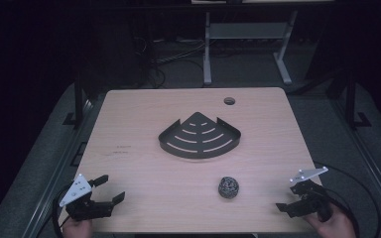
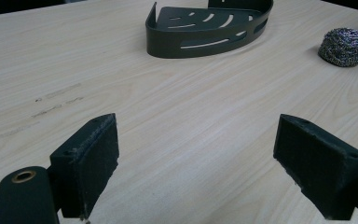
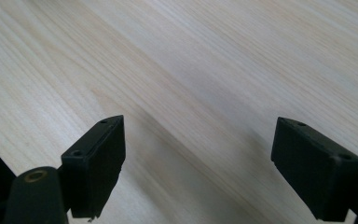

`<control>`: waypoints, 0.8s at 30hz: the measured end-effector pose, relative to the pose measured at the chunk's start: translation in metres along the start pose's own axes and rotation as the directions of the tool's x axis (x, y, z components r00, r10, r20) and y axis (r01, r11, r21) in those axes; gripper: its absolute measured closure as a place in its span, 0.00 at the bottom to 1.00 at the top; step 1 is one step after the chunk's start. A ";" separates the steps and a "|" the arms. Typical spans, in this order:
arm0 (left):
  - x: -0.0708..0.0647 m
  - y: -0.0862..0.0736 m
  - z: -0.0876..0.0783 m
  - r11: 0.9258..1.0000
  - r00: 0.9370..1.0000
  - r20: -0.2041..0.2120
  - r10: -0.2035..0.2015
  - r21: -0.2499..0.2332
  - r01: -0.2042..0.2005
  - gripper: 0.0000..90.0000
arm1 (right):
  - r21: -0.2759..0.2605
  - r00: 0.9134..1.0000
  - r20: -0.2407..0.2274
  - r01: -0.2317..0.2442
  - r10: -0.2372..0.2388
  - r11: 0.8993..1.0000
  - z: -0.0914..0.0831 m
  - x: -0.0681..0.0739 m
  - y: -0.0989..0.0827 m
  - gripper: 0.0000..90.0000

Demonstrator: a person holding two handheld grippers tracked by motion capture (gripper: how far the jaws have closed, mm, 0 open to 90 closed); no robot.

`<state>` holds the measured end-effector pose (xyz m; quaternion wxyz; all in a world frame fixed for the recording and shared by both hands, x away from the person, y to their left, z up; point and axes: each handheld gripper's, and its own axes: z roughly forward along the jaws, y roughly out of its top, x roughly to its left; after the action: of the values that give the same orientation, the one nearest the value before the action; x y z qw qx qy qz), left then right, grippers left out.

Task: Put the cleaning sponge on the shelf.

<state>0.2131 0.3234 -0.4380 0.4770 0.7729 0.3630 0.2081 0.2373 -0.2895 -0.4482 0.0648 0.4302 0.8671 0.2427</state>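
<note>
Two grippers rest at the near corners of the tabletop [image 1: 129, 114]: your left gripper [image 1: 108, 190] at the near-left corner, your right gripper [image 1: 288, 197] at the near-right corner, both with jaws spread wide and nothing between them. The steel-wool scourer [image 1: 228, 187] lies near the near edge, right of centre, closer to your right gripper. The dark slotted corner shelf [image 1: 199, 136] sits at mid-table, well apart from both.

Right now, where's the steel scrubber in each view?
High view: steel scrubber sits right of centre, nearer the person than the dark shelf.
Left gripper view: upper right, right of the shelf.
Right gripper view: not in it.
Shared landmark: the wooden table.
</note>
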 end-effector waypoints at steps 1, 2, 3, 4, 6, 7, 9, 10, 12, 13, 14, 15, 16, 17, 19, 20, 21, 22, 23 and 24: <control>0.000 0.000 0.000 1.000 1.000 0.000 -0.003 0.000 0.003 0.15 | 0.001 1.000 -0.004 0.003 -0.003 1.000 0.001 0.001 0.001 0.19; 0.000 0.000 0.000 1.000 1.000 0.000 -0.003 0.000 0.003 0.15 | 0.004 1.000 -0.005 0.008 -0.008 1.000 0.001 0.003 0.002 0.19; 0.000 0.000 0.000 1.000 1.000 0.003 -0.004 -0.001 0.004 0.15 | 0.009 1.000 -0.007 0.014 -0.014 1.000 0.002 0.004 0.003 0.19; 0.000 0.000 0.000 1.000 1.000 0.003 -0.004 -0.002 0.004 0.15 | 0.011 1.000 -0.006 0.019 -0.019 1.000 0.002 0.005 0.003 0.19; 0.000 0.000 0.000 1.000 1.000 0.003 -0.005 -0.001 0.005 0.15 | 0.010 1.000 -0.008 0.025 -0.025 1.000 0.003 0.007 0.005 0.19; 0.000 0.000 0.000 1.000 1.000 0.003 -0.005 -0.001 0.005 0.15 | 0.010 1.000 -0.008 0.025 -0.025 1.000 0.003 0.007 0.005 0.19; 0.000 0.000 0.000 1.000 1.000 0.004 -0.007 -0.003 0.007 0.15 | 0.010 1.000 -0.010 0.030 -0.030 1.000 0.003 0.009 0.006 0.19; 0.000 0.000 0.000 1.000 1.000 0.006 -0.003 0.001 0.003 0.15 | 0.011 0.999 -0.011 0.035 -0.035 0.999 0.004 0.009 0.007 0.19; 0.000 0.000 0.001 1.000 1.000 0.005 -0.005 0.003 0.005 0.15 | 0.018 0.999 -0.013 0.042 -0.042 0.999 0.006 0.012 0.008 0.18; 0.000 0.000 0.001 1.000 1.000 0.006 -0.003 0.004 0.003 0.15 | 0.018 0.999 -0.013 0.042 -0.042 0.999 0.006 0.012 0.008 0.18; 0.000 0.000 0.002 1.000 1.000 0.006 -0.002 0.002 0.002 0.15 | 0.021 0.999 -0.016 0.048 -0.048 0.999 0.007 0.013 0.009 0.18; 0.000 0.000 0.002 1.000 1.000 0.006 -0.002 0.002 0.002 0.15 | 0.021 0.999 -0.016 0.048 -0.048 0.999 0.007 0.013 0.009 0.18; 0.000 0.000 0.002 1.000 1.000 0.007 -0.005 0.005 0.005 0.15 | 0.025 0.998 -0.019 0.056 -0.055 0.998 0.008 0.015 0.010 0.18; 0.000 0.000 0.002 1.000 1.000 0.007 -0.005 0.005 0.005 0.15 | 0.025 0.998 -0.019 0.056 -0.055 0.998 0.008 0.015 0.010 0.18; 0.000 0.000 0.002 1.000 1.000 0.008 -0.004 0.004 0.004 0.15 | 0.025 0.998 -0.022 0.061 -0.060 0.998 0.009 0.017 0.012 0.18; 0.000 0.000 0.002 1.000 1.000 0.007 -0.005 0.003 0.005 0.15 | 0.026 0.998 -0.026 0.066 -0.066 0.997 0.009 0.017 0.013 0.18; 0.000 0.000 0.002 1.000 1.000 0.007 -0.003 0.004 0.003 0.15 | 0.025 0.997 -0.024 0.068 -0.067 0.997 0.009 0.018 0.014 0.18; 0.001 0.000 0.003 1.000 1.000 0.008 -0.002 0.006 0.002 0.15 | 0.021 0.997 -0.025 0.067 -0.067 0.998 0.009 0.019 0.014 0.18; 0.001 0.000 0.003 1.000 1.000 0.008 -0.002 0.006 0.002 0.15 | 0.019 0.997 -0.026 0.071 -0.071 0.997 0.009 0.019 0.015 0.18; 0.000 0.000 0.003 1.000 1.000 0.007 -0.001 0.006 0.001 0.15 | 0.019 0.997 -0.027 0.073 -0.072 0.997 0.009 0.020 0.016 0.18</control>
<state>0.2150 0.3223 -0.4394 0.4762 0.7748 0.3623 0.2040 0.2390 -0.2628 -0.4468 0.0581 0.3959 0.8852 0.2371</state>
